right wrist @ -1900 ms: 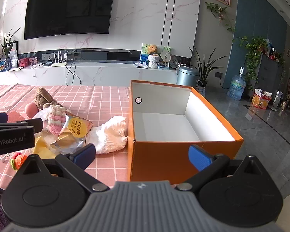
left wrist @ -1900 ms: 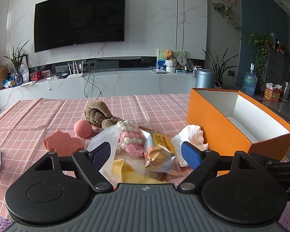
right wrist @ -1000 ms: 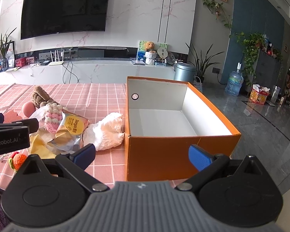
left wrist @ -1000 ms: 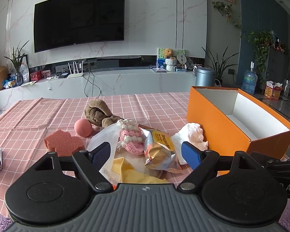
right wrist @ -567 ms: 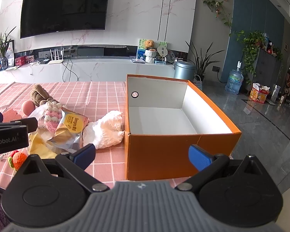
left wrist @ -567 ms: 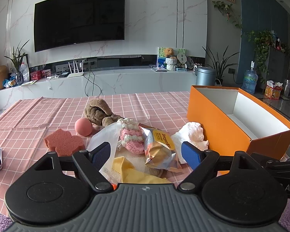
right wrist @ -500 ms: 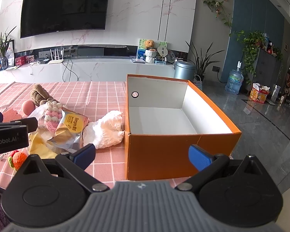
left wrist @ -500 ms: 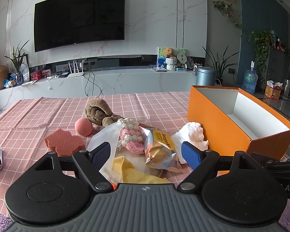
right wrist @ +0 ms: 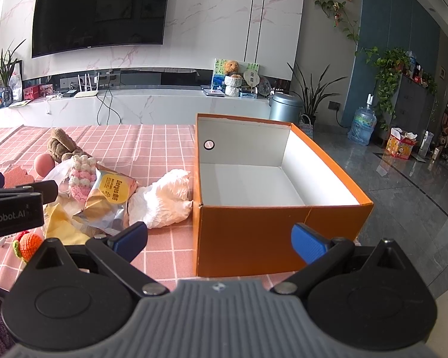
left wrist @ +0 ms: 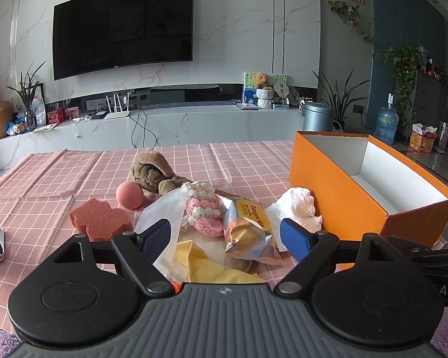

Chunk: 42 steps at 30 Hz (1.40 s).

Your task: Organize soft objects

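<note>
Both views are bright and evenly lit by soft daylight. The floor (right wrist: 403,185) to the right of the orange box (right wrist: 254,238) carries a pale sheen, so the light seems to come from that side. The box's white inner walls are the brightest surface, with a soft shadow along its near inner wall. Shadows on the worktop (left wrist: 74,173) left of the box are faint and short, tucked under the objects. The dark television (left wrist: 122,26) above and behind the box shows dim reflections. Fisheye distortion bows the wall lines and the television's edges, with dark vignetting in the corners. Focus is sharp throughout, with no motion blur.
</note>
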Tool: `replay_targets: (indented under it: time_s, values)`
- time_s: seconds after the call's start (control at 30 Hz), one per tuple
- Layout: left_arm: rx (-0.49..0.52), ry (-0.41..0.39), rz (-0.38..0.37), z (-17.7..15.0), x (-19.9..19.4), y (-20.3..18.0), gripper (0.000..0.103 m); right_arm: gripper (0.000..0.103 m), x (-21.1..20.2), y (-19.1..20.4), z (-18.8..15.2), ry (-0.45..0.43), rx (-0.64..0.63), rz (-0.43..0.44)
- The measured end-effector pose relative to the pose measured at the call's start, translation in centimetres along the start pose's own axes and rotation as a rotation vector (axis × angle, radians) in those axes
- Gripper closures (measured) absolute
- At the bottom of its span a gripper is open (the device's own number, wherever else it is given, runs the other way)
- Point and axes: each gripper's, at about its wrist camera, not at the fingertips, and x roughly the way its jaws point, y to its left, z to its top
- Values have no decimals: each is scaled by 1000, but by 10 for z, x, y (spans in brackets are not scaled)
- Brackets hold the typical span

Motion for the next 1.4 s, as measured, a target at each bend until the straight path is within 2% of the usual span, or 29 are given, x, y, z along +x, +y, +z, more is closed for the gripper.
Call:
replay_targets:
  time_s: [0.77, 0.87, 0.93, 1.0, 1.1, 1.23, 1.3, 1.37, 1.4]
  values:
    - [2, 21, 5, -3, -1, 1, 6, 2, 2, 1, -4, 11, -1, 3]
    - [10, 32, -14, -3, 0, 2, 6, 2, 1, 3, -3, 10, -7, 11]
    - [13, 37, -37, -3, 0, 4, 6, 2, 0, 5, -4, 6, -16, 26]
    - [14, 52, -63, -3, 1, 7, 13, 2, -2, 7, -3, -6, -23, 50]
    - [0, 93, -75, -3, 3, 13, 15, 3, -7, 10, -3, -41, -31, 102]
    - [-26, 133, -129, -6, 4, 29, 16, 3, -11, 18, -2, -81, -64, 167]
    - [-48, 154, -144, -5, 6, 37, 16, 6, -9, 22, -1, -82, -81, 204]
    - [-80, 167, -136, -4, 8, 45, 16, 17, -6, 28, 2, -75, -105, 247]
    - [-85, 170, -130, -3, 9, 49, 17, 20, -4, 32, 3, -71, -119, 265]
